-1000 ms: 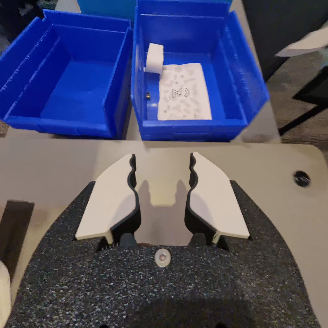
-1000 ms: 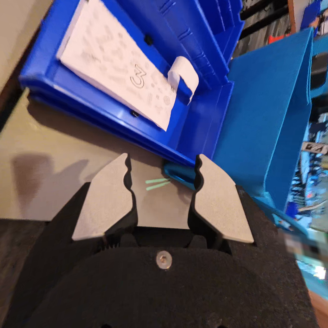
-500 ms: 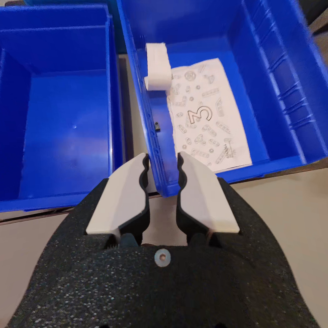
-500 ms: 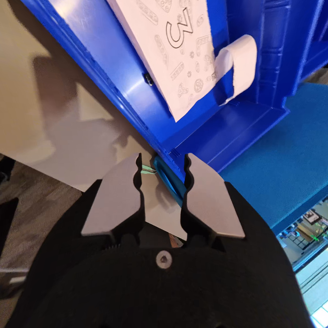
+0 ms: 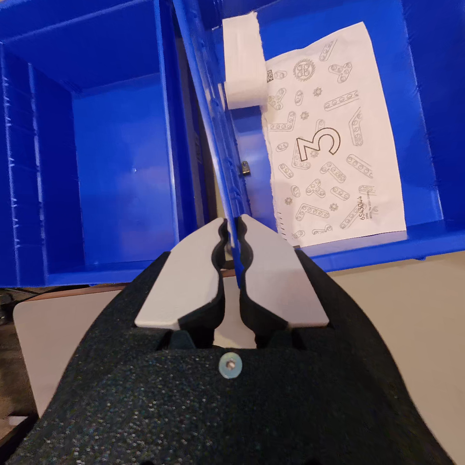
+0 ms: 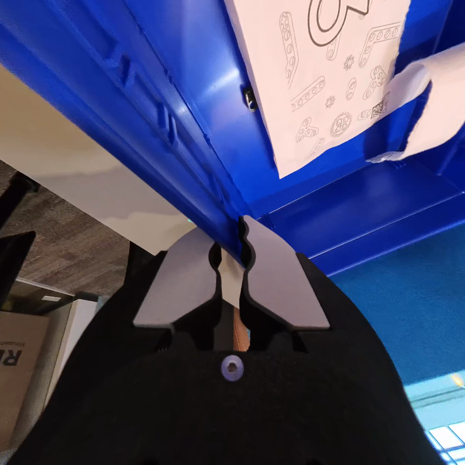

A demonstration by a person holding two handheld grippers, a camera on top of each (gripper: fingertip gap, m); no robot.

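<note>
1. Left gripper [image 5: 232,226]: the jaws are pinched on the left side wall of the blue bin [image 5: 427,156], close to its near corner. The thin wall edge runs between the two pads, and both pads press against it.
2. Right gripper [image 6: 237,226]: the jaws are pinched on the opposite wall of the same blue bin [image 6: 191,83], also close to a corner. The left fingertip is covered by the wall; the right pad lies against the wall's inner face.
3. Key relation: the held wall rises from the left gripper's fingertips, at centre frame, toward the top centre of the left wrist view. Its long axis lies nearly in line with the fingers. In the right wrist view the wall runs on a diagonal from upper left down to the fingertips at centre.
4. Bin contents: a white printed sheet [image 5: 339,141] lies flat on the floor, right of centre in the left wrist view. A white curled strip [image 5: 244,65] leans on the held wall near the top. A small dark part [image 5: 245,168] lies between wall and sheet.
5. Surroundings: a second blue bin [image 5: 100,151] fills the left half of the left wrist view, just beside the held bin. The beige table [image 5: 402,302] shows at lower right.
</note>
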